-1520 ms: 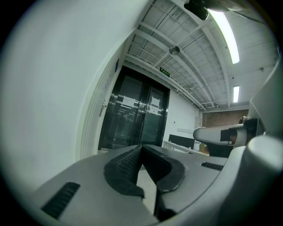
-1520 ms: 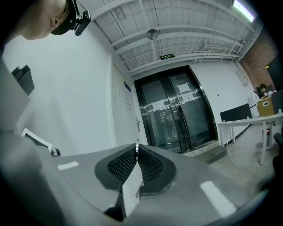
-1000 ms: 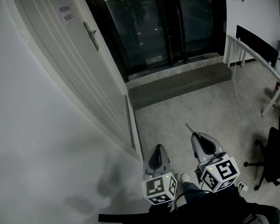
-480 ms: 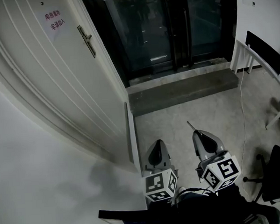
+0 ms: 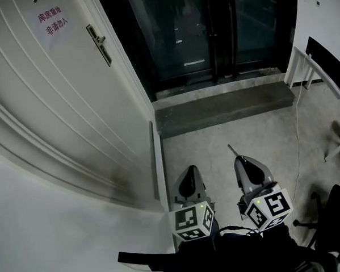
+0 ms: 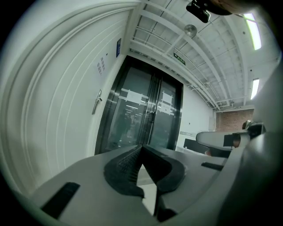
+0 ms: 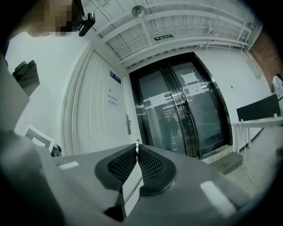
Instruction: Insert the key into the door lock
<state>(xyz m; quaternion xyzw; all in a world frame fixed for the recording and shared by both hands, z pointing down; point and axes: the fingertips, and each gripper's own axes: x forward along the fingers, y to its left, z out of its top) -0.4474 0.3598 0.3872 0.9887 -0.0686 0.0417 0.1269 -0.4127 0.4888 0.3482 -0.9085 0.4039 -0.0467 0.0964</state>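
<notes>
While I stand on the concrete floor (image 5: 261,139), the white door (image 5: 72,109) rises at my left, its lock plate (image 5: 98,44) near the door's right edge, well apart from both tongs. My left gripper (image 5: 188,170) is pressed together on nothing. My right gripper (image 5: 241,158) pinches the key (image 5: 233,150), which pokes forward. Glass doors (image 5: 210,28) and a stone step (image 5: 225,107) lie ahead, with a desk (image 5: 320,68) at the floor's right edge.

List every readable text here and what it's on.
"库房重地 非请勿入", red, on the paper sign on the white door.
Green overhead sign: too small to read.
Blue plaque above the paper sign: blurred, unreadable.
Notices on glass doors: unreadable.
</notes>
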